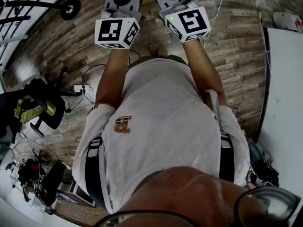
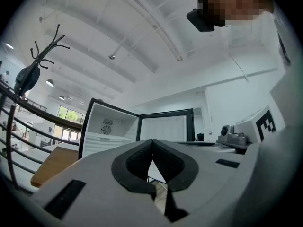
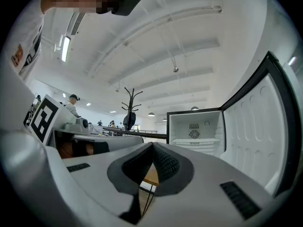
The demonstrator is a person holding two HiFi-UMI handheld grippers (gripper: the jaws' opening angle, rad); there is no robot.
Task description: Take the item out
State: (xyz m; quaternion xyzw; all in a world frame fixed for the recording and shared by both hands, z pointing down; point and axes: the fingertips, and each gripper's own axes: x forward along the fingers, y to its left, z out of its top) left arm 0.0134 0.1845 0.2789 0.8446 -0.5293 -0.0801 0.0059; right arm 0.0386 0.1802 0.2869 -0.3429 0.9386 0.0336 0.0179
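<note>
Item unseen inside the open fridge (image 2: 111, 126): level left tool (image 2: 152, 142) and right tool (image 3: 152, 145), both closed and empty, toward it, then part jaws before reaching.

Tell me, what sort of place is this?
Probably a big open-plan lab or workspace: a high white ceiling, wood-plank floor, an open fridge standing in the room, and a coat stand.

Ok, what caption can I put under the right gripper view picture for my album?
Right claw shut, holding nothing, pointed at a fridge with its door swung wide open.
</note>
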